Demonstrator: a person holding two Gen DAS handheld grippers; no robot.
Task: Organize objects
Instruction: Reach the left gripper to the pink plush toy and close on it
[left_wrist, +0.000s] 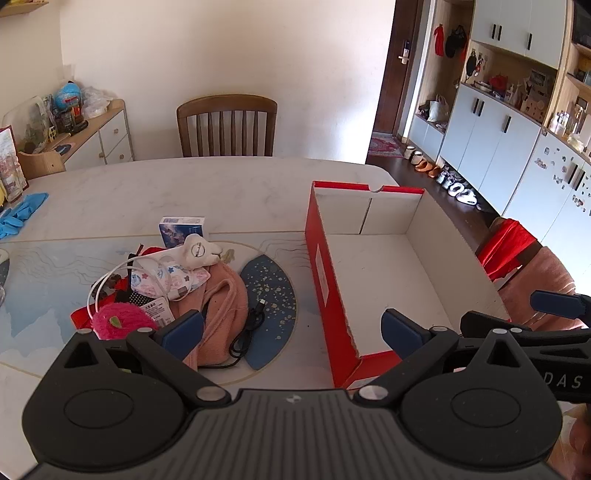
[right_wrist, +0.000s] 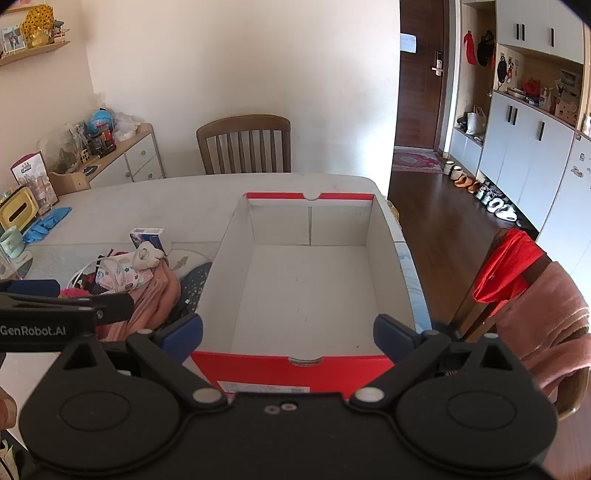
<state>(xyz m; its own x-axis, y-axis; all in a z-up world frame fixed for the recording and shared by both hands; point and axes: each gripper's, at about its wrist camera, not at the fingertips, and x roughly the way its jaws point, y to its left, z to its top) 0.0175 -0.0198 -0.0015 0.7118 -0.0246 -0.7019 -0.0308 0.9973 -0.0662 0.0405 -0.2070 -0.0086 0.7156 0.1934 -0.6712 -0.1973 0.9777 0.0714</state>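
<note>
Since the red box (right_wrist: 295, 363) is sitting empty, we are holding both tongs (left_wrist: 291, 332) (right_wrist: 288, 334) wide open and unladen, with the pile (left_wrist: 166, 288) waiting at ten o'clock on the worktop (left_wrist: 147, 184).

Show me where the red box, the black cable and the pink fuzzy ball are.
red box (right_wrist: 295, 363): right wrist view, on its near red wall.
black cable (left_wrist: 248, 332): left wrist view, on its coiled loops.
pink fuzzy ball (left_wrist: 122, 319): left wrist view, on its fuzzy top.

- One red box (left_wrist: 334, 295), open on top.
- One pink towel (left_wrist: 221, 306).
- Two cables: one white (left_wrist: 110, 275), one black (left_wrist: 247, 328).
- One small blue carton (left_wrist: 181, 229).
- One fuzzy pink ball (left_wrist: 123, 321).
- Two wooden chairs (left_wrist: 227, 125) (right_wrist: 517, 295).
</note>
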